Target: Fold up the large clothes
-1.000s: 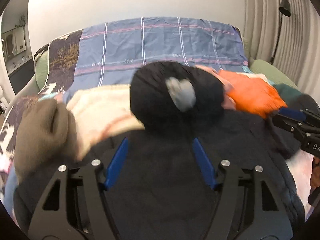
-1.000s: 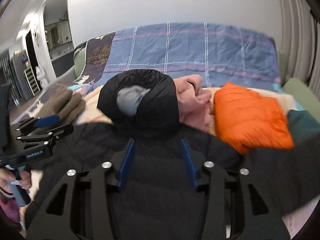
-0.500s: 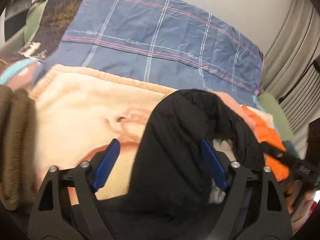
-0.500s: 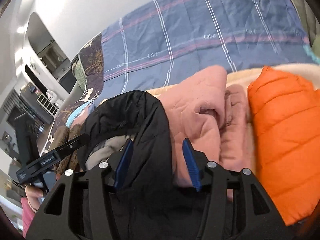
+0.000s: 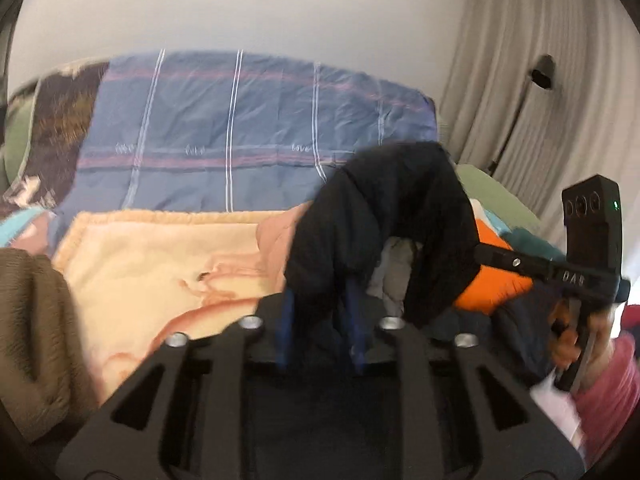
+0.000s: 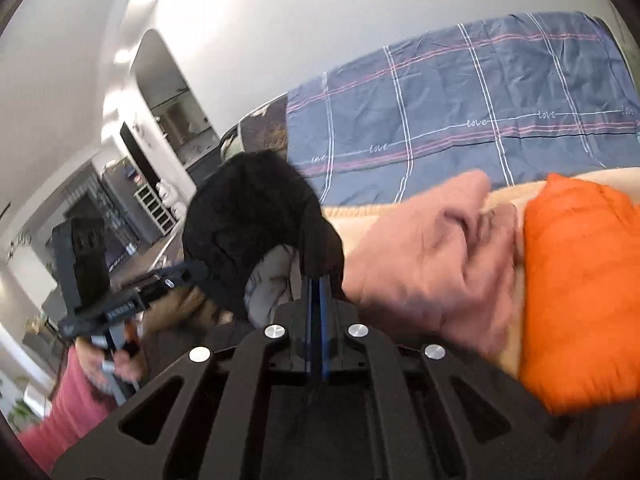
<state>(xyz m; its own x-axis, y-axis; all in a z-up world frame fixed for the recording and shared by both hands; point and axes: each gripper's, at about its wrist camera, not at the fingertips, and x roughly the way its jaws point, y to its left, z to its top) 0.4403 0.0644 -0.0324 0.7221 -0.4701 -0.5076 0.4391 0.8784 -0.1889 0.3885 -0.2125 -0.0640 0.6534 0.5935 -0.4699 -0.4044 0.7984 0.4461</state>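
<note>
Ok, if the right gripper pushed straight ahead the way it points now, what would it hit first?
The right gripper is already shut on the black jacket, so that hood fabric is directly ahead. Beyond it, probably the beige blanket, then the blue plaid sheet; depth is unclear.

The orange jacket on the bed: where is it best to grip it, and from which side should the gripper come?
Probably the orange jacket is best gripped at its puffy left edge beside the pink garment, coming from the front. That edge bulges up, free of other cloth. Both grippers, left gripper and right gripper, already pinch the black hood.
</note>
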